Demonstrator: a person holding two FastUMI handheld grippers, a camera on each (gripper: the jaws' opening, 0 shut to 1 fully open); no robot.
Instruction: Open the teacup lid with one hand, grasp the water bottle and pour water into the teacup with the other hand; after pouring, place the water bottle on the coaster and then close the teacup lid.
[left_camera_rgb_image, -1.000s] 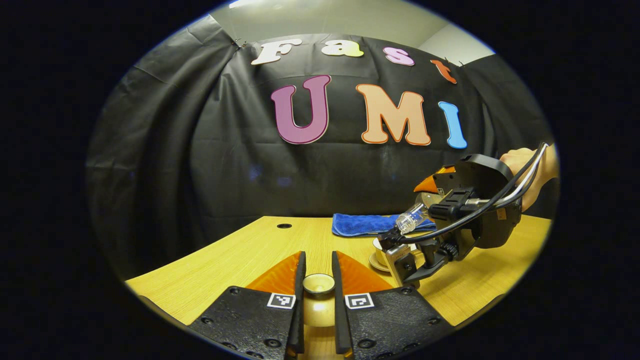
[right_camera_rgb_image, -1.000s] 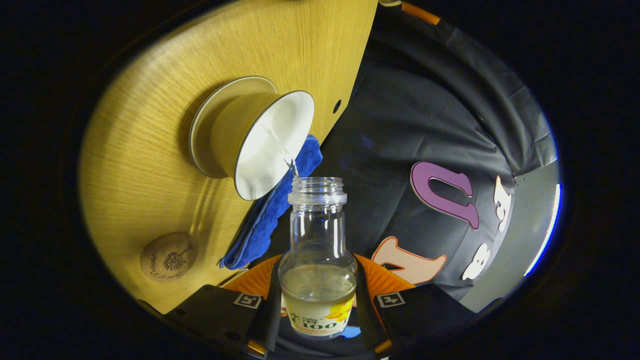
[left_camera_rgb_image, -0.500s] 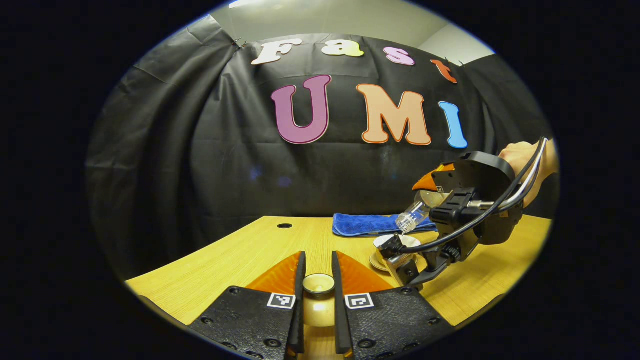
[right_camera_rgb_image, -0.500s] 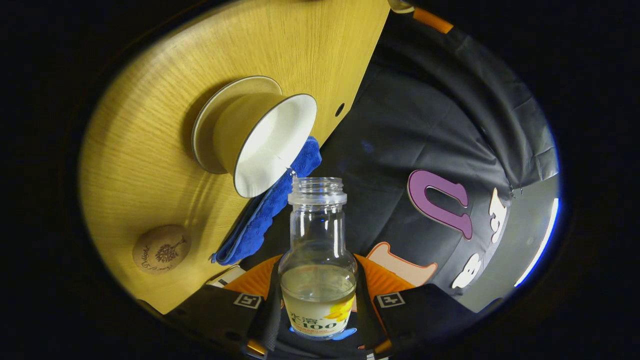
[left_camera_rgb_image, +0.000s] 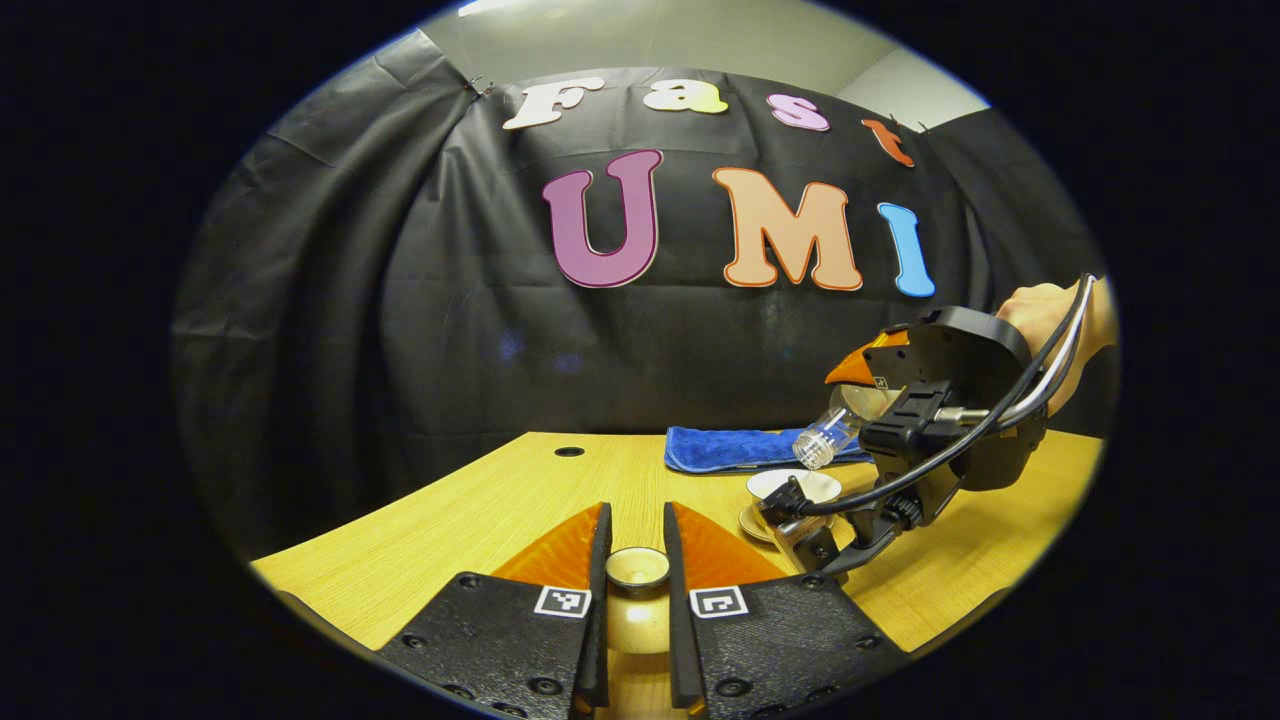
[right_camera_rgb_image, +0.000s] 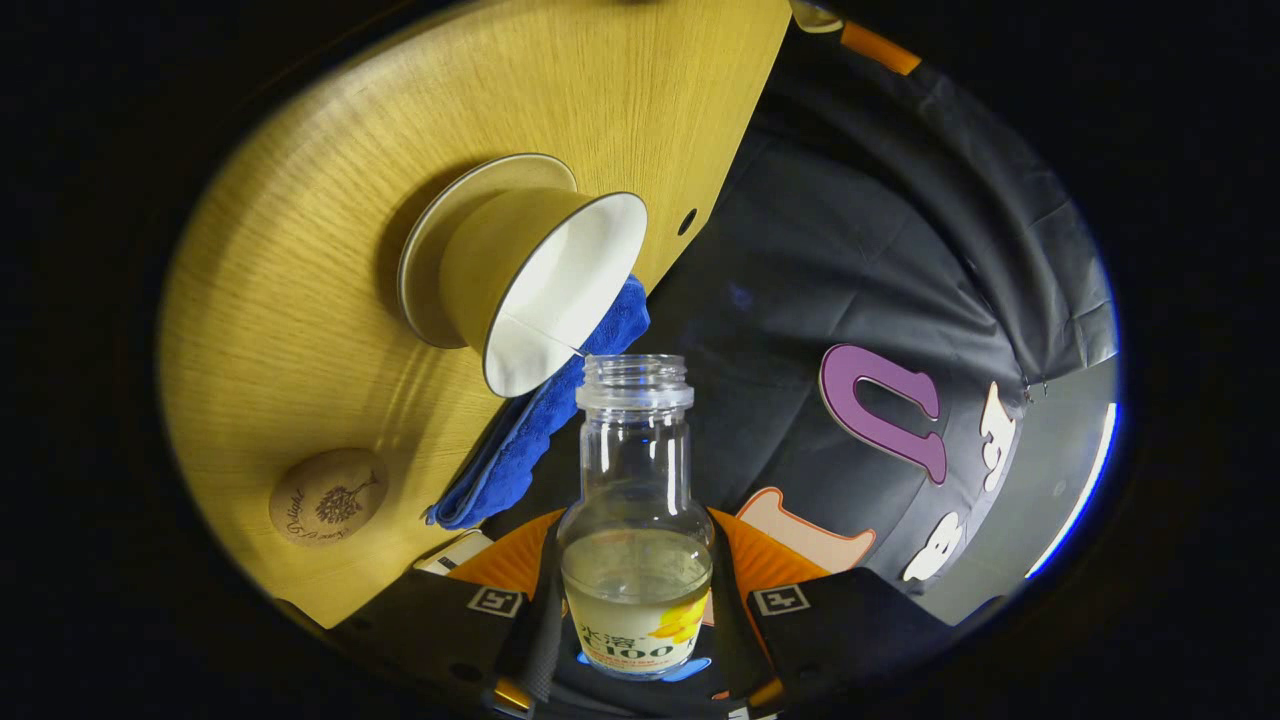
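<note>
Water is in the clear glass bottle with the printed label (right_camera_rgb_image: 636, 540), which my right claw (right_camera_rgb_image: 636, 610) holds tilted; its two fingers press on the lower body, one on each side. The open mouth is just above the rim of the cream ceramic teacup (right_camera_rgb_image: 545, 290), and a thin line of water seems to run from the mouth into the cup. The teacup stands on its round saucer (right_camera_rgb_image: 425, 260) on the wooden bench (right_camera_rgb_image: 300, 250). My left claw (left_camera_rgb_image: 637, 590) is closed on the small knob of the cream teacup lid (left_camera_rgb_image: 637, 570) and holds it low over the bench, well apart from the cup.

I judge that the bottle is stiff, smooth and a little slippery when wet, and not heavy now because it is perhaps a third full. The wide lower body is the good place to grip it; the neck is narrow and would turn. The cup and lid are fragile, so the lid must go down softly and by its knob.

I count one bottle, one teacup, one saucer, one lid, one round wooden coaster with a tree drawing (right_camera_rgb_image: 328, 496) and one folded blue cloth (right_camera_rgb_image: 540, 420). The coaster lies near the cup and carries nothing.
</note>
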